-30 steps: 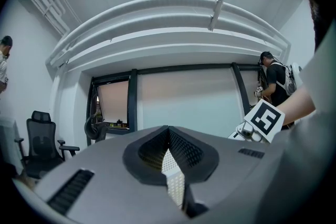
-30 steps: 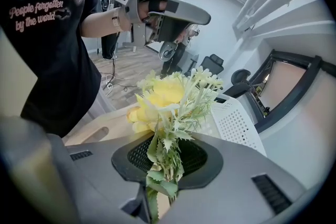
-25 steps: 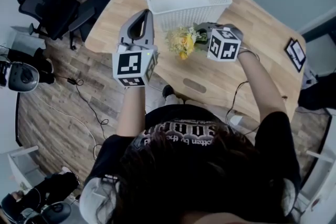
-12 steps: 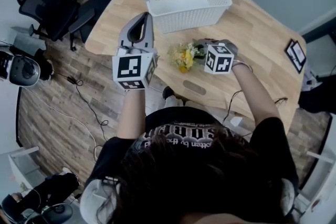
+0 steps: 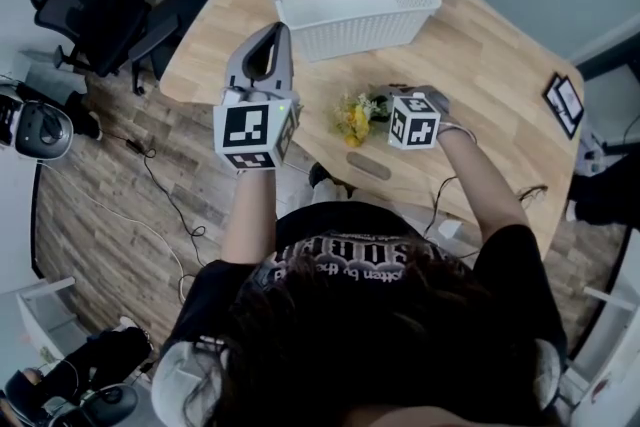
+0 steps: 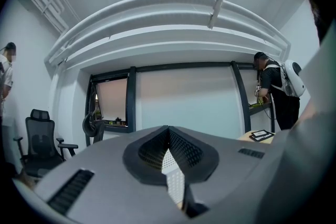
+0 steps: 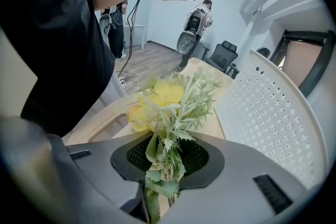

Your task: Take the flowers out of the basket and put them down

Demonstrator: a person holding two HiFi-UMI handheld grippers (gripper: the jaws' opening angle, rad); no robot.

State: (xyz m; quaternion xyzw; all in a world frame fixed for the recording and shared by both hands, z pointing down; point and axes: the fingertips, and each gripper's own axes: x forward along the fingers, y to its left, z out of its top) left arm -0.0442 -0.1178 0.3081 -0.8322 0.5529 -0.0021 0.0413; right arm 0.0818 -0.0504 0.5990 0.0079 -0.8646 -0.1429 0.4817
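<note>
A small bunch of yellow flowers [image 5: 353, 115] with green stems lies low over the wooden table [image 5: 480, 65], in front of the white perforated basket [image 5: 370, 27]. My right gripper [image 5: 383, 102] points left and its jaws are opening. The stems still sit pinched between them, and the blooms [image 7: 160, 99] stick out ahead. My left gripper [image 5: 276, 28] is raised left of the flowers, pointing up and away. It is shut with nothing in it [image 6: 168, 129]. The basket looks empty.
The basket wall [image 7: 273, 113] stands close on the right of my right gripper. A dark framed tablet [image 5: 562, 100] lies at the table's right edge. A black office chair [image 5: 100, 10] stands on the floor to the left. The table has a slot [image 5: 368, 165] near its front edge.
My right gripper has carried the flowers away from the basket, toward the table's front and down. The left gripper has stayed where it was.
</note>
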